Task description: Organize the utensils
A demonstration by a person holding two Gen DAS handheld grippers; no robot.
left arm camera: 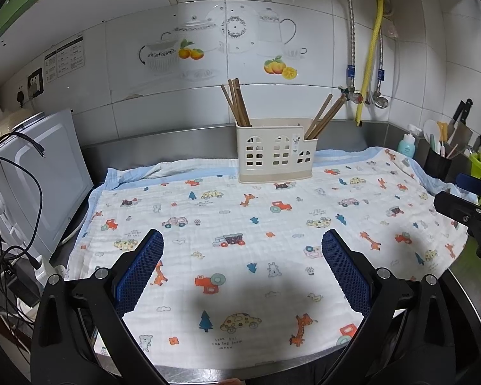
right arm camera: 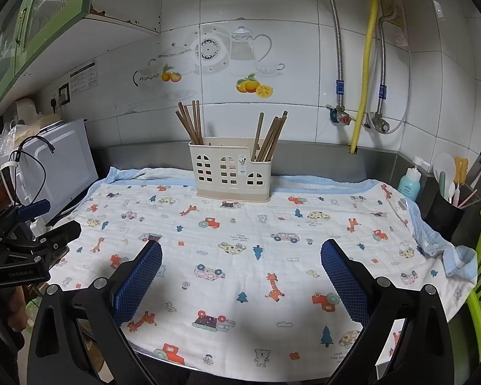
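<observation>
Hovering wide and empty, left gripper [left arm camera: 242,250] faces chopstick caddy [left arm camera: 274,149] at upper centre, chopsticks [left arm camera: 237,102] upright in both end slots; middle slot contents unclear | right wrist: right gripper [right arm camera: 240,261] equally wide, empty; caddy base on printed cloth [right arm camera: 240,288]; left edge cuts off other gripper

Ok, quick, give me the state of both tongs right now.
Left tongs: open, holding nothing, above the cloth.
Right tongs: open, holding nothing.

I count one cream utensil caddy [right arm camera: 231,173], upright, far edge of cloth; brown chopsticks [right arm camera: 190,123] leaning in left compartment, second bundle [right arm camera: 271,136] in right.
</observation>
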